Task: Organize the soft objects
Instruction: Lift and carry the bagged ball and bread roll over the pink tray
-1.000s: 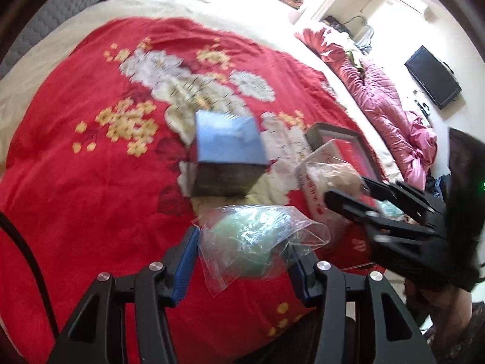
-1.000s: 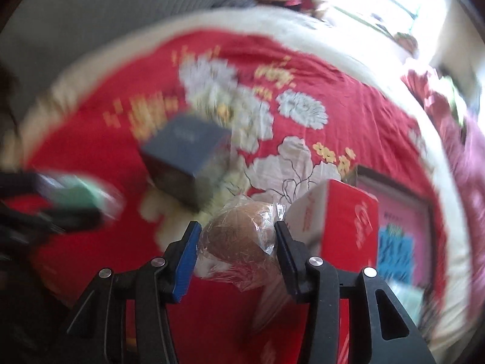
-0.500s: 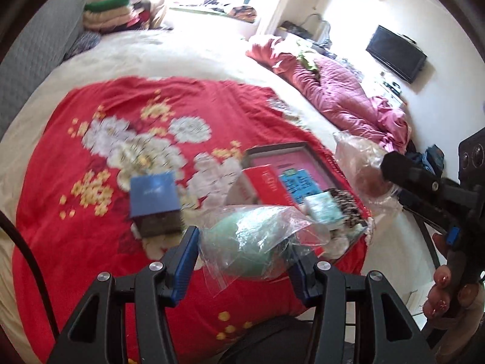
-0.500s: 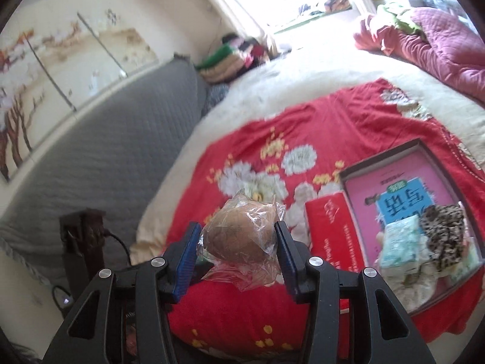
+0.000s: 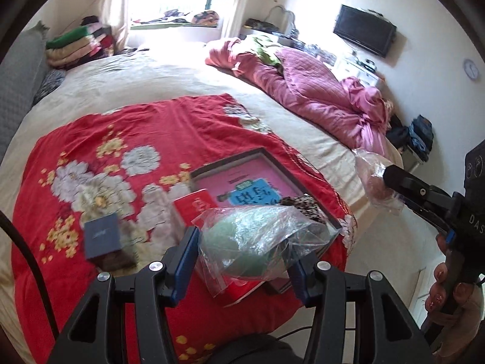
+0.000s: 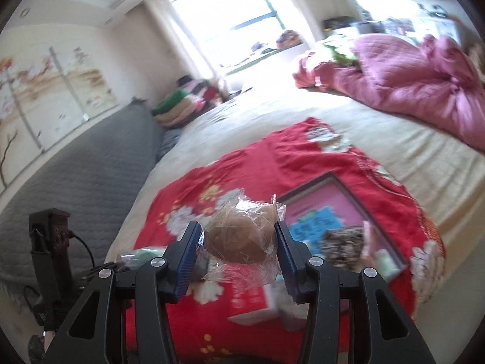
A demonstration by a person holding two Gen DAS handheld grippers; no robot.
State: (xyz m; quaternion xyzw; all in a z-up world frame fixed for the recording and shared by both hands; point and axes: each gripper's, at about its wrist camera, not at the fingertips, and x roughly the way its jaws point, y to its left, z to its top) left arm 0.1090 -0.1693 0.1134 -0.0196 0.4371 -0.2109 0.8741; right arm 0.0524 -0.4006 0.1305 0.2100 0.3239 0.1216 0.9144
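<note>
Above the red blanket's [image 5: 169, 127] edge, both claws grip bagged items.

Wall TV [image 5: 365, 33], pink quilt [image 5: 318, 97] on bed, clock [image 5: 471, 69] rt of TV.

The left tool [image 5: 244, 259] is built from matte black angular frames – silver round screws are set at the joints, and the fingers [image 5: 185, 261] are lined with ribbed blue pads. The same build is seen on the right tool [image 6: 238, 257]. White letters are printed on its black housing, and painted fingernails are seen on the hand [image 5: 451, 300].
</note>
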